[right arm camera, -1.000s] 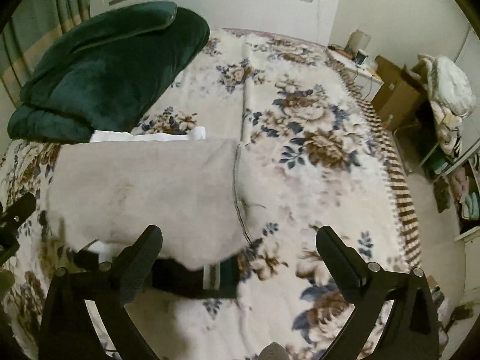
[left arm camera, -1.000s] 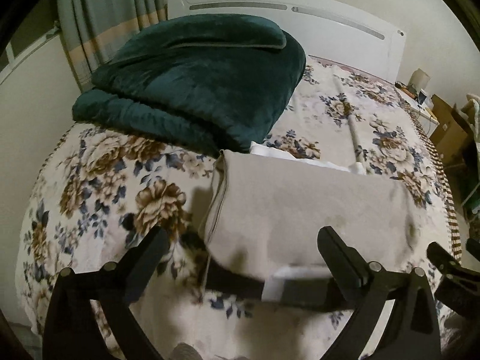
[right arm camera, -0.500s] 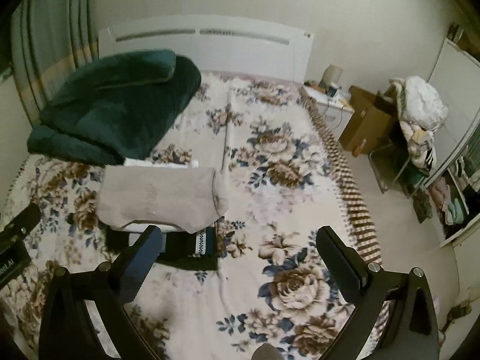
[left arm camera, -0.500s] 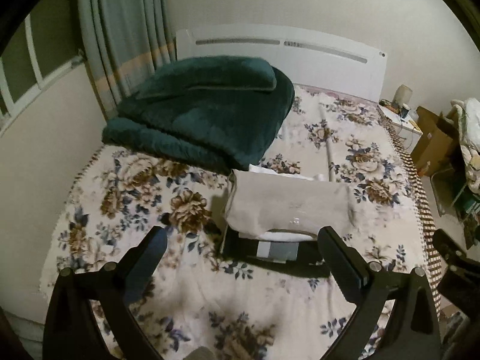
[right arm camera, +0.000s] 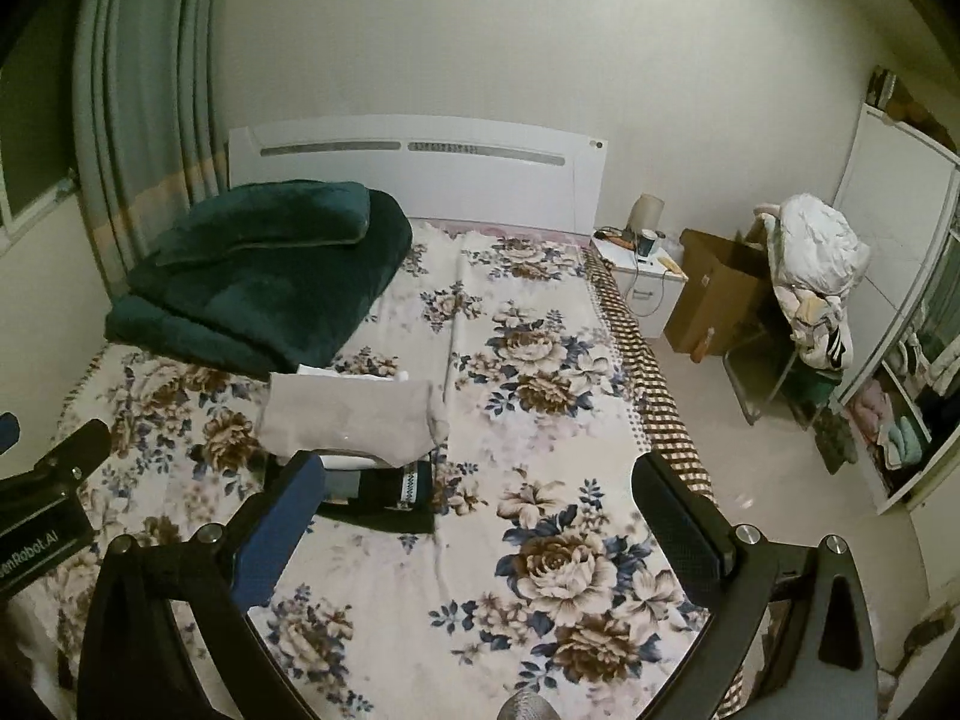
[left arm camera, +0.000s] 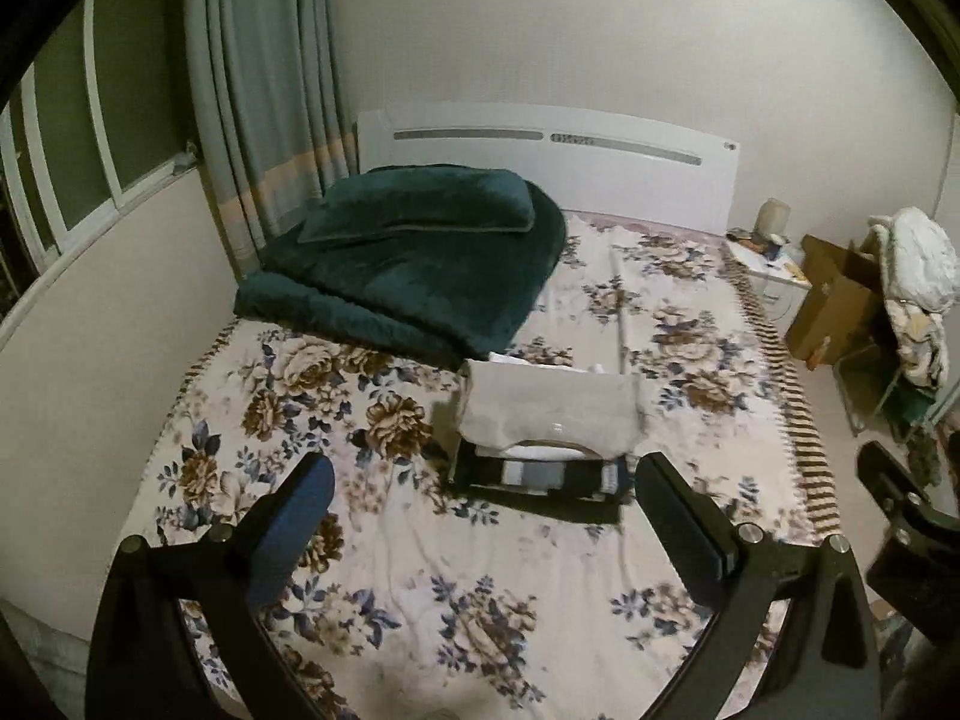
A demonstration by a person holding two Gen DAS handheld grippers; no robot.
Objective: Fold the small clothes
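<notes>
A folded grey garment [left arm camera: 549, 414] lies on top of a small stack of folded clothes, with a white piece and a dark striped piece [left arm camera: 540, 477] under it, in the middle of the flowered bed [left arm camera: 480, 588]. The stack also shows in the right wrist view [right arm camera: 351, 423], over the dark piece [right arm camera: 384, 489]. My left gripper [left arm camera: 483, 531] is open and empty, held well back above the bed. My right gripper [right arm camera: 477, 525] is open and empty, also held back, to the right of the stack.
A thick dark green blanket [left arm camera: 414, 264] is folded at the bed's far left by the white headboard [left arm camera: 558, 162]. Curtains [left arm camera: 264, 96] hang at the left. A nightstand [right arm camera: 645, 282], a cardboard box [right arm camera: 720, 300] and a chair piled with laundry [right arm camera: 807, 276] stand right of the bed.
Both grippers have pulled back and up from the grey garment, which now lies on the stack. The stack looks much smaller and more of the room shows.
</notes>
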